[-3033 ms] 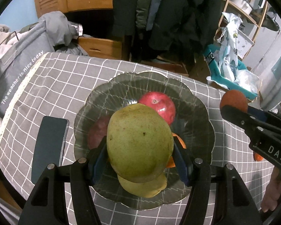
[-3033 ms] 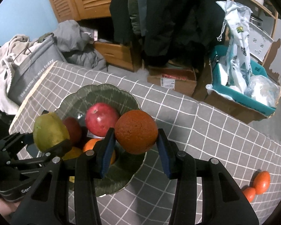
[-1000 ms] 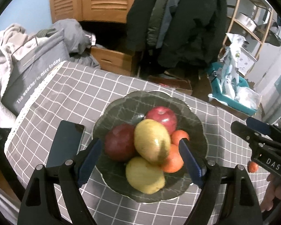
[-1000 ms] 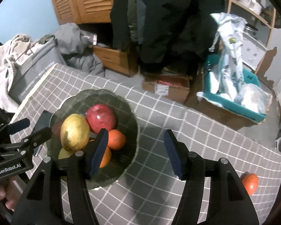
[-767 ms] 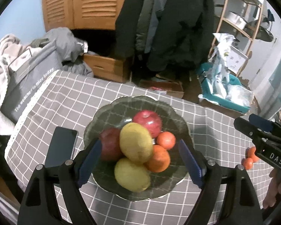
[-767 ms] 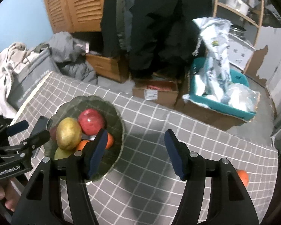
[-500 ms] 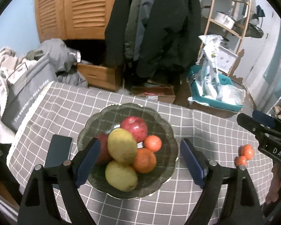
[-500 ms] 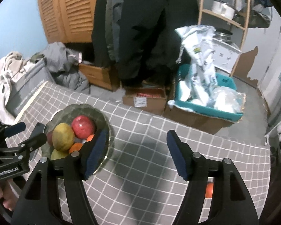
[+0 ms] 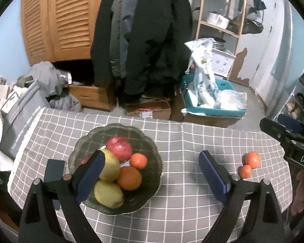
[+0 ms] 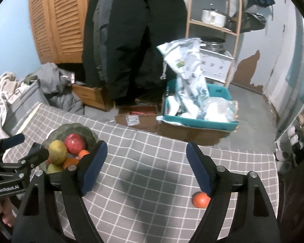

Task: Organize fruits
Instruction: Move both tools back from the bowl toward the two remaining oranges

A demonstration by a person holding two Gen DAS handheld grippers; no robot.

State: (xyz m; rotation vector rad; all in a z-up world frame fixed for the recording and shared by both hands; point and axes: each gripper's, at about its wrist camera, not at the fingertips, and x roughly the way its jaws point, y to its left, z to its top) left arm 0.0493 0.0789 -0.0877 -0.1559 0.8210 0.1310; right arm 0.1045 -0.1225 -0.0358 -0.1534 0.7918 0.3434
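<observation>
Your table (image 9: 172,133) wears a grey cloth ruled with a white grid, with a pale lace-like trim along its left edge. Near that left edge sits a dark green glass bowl (image 9: 152,174) with a scalloped, petal-shaped rim. It holds a glossy red apple (image 9: 119,146) at the back, a darker red fruit (image 9: 83,161) half hidden at the left, two dull yellow-green pears (image 9: 109,167) stacked toward the front, a large rough-skinned orange (image 9: 129,178) and a smaller smooth mandarin (image 9: 138,160) beside the apple.

Two small round mandarins (image 9: 250,164) lie touching each other on the cloth near the table's right edge, well apart from the bowl. A flat dark phone (image 9: 54,171) lies just beside the bowl, at the left edge.

Your left tool (image 9: 152,174) hangs over the table with its blue-padded fingers (image 9: 211,175) spread wide and nothing between them. Your right tool (image 10: 147,168) is likewise spread wide and holding nothing, above the bare cloth between the bowl and the loose mandarins; one of those shows by its right finger.

Beyond the table's far edge, on the floor, a teal plastic crate (image 10: 202,121) is stuffed with crinkled white bags.
</observation>
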